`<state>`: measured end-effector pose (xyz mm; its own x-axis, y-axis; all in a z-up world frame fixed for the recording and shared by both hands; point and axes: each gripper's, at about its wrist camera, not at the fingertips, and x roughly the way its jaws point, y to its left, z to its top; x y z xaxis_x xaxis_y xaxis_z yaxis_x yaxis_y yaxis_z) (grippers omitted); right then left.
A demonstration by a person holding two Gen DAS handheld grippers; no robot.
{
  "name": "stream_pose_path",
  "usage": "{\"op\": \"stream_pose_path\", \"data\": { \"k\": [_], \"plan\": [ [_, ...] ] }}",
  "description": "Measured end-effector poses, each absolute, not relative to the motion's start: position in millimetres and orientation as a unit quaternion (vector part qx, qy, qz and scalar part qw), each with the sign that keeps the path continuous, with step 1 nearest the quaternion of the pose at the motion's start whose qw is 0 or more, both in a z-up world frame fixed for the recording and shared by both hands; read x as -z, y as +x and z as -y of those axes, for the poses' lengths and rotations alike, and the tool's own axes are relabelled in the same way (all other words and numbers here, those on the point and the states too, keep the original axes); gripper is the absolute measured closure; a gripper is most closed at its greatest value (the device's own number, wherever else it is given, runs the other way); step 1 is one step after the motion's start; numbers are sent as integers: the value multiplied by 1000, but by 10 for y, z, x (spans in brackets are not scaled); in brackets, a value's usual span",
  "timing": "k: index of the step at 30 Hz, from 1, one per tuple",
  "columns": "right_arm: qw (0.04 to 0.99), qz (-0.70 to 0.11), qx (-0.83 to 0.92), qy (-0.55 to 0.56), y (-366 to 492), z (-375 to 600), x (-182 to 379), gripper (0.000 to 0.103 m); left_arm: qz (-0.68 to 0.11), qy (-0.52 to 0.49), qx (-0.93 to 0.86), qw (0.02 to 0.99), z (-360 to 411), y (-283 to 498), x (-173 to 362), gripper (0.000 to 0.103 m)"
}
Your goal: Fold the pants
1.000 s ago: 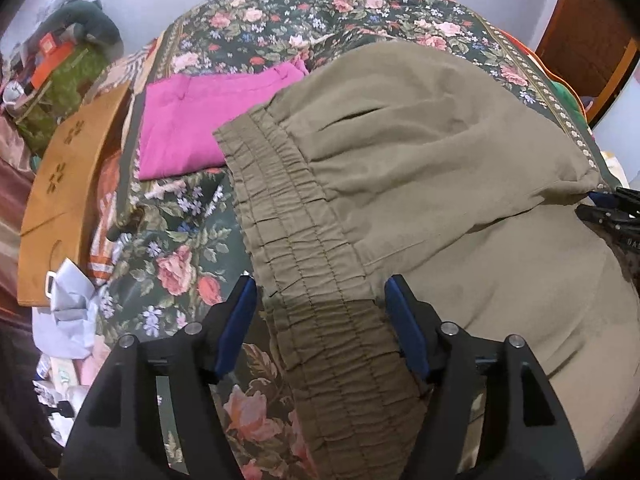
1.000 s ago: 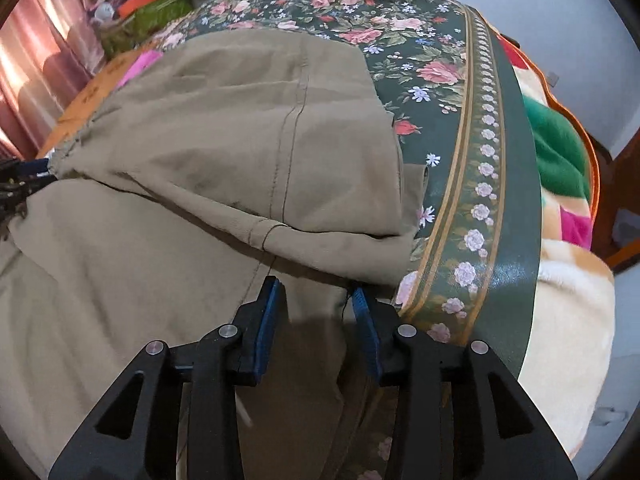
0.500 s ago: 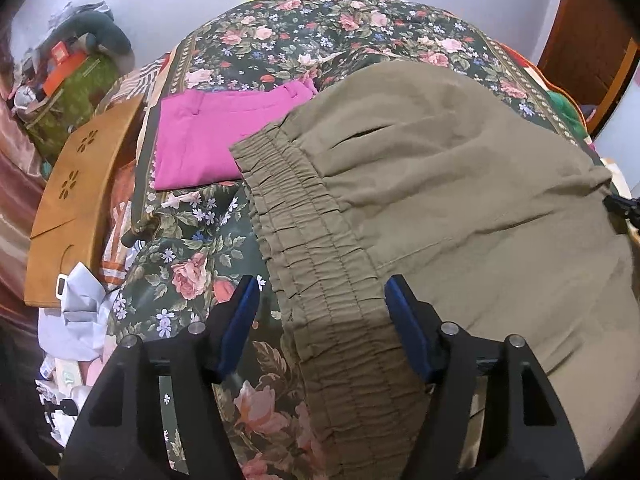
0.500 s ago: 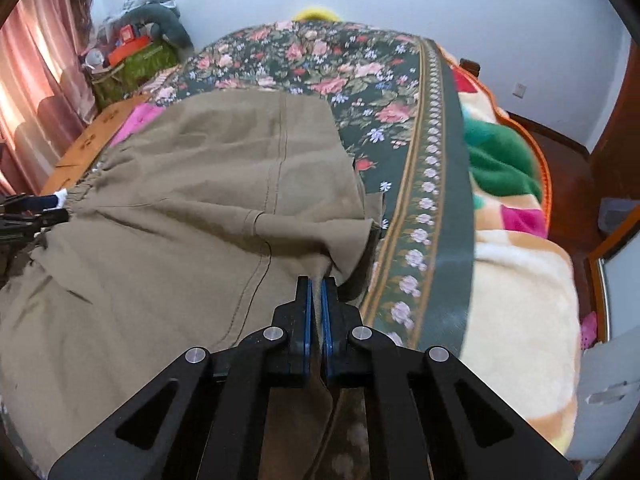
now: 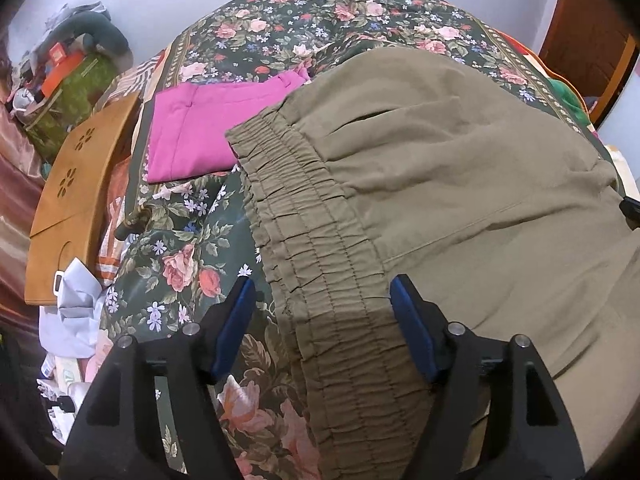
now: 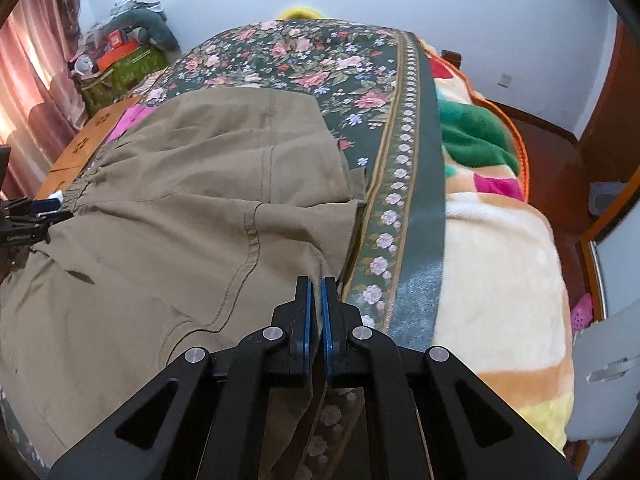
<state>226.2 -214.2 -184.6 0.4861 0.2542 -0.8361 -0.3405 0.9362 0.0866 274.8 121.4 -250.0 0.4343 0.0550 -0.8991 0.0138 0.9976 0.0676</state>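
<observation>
Brightness: both views evenly lit by soft daylight, colours clear.
Light source: glow through the pink curtain (image 6: 24, 80) at far left of the right wrist view.
Shadows: a dark patch falls on the olive pants (image 5: 440, 168) near the left gripper (image 5: 322, 312); soft shade under the folded edge.
Glare: a pale sheen on the bedspread's green border (image 6: 424, 240).
Blur: slight smear on fabric at the sides.
Distortion: strong fisheye bulge, black corners.

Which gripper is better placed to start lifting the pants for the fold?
Right. The right gripper is shut on the pants' hem edge. The left gripper only straddles the waistband, jaws opening, pads not pressing.
</observation>
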Motion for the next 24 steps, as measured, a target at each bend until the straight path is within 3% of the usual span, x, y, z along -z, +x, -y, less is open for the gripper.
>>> {"op": "stream_pose_path", "data": {
  "k": [5,16,18,22,24],
  "plan": [
    [873,-463,-124,-93,2230,2173,1786,99,-529,42,-20,847,-1197,2726,2409,32],
    [886,-442,-133,-42,2393,2374,1444,97,-487,-9,-25,873,-1360,2829,1953,32],
    [886,-437,-149,-40,2434,2276,1383,92,-481,-8,-29,876,-1374,2894,1899,32],
    [891,-416,-179,-35,2591,2049,1264,60,-468,0,-38,883,-1414,3056,1802,30],
    [893,-406,-191,-36,2676,1940,1210,54,-463,1,-45,885,-1453,3145,1783,25]
  ]
}}
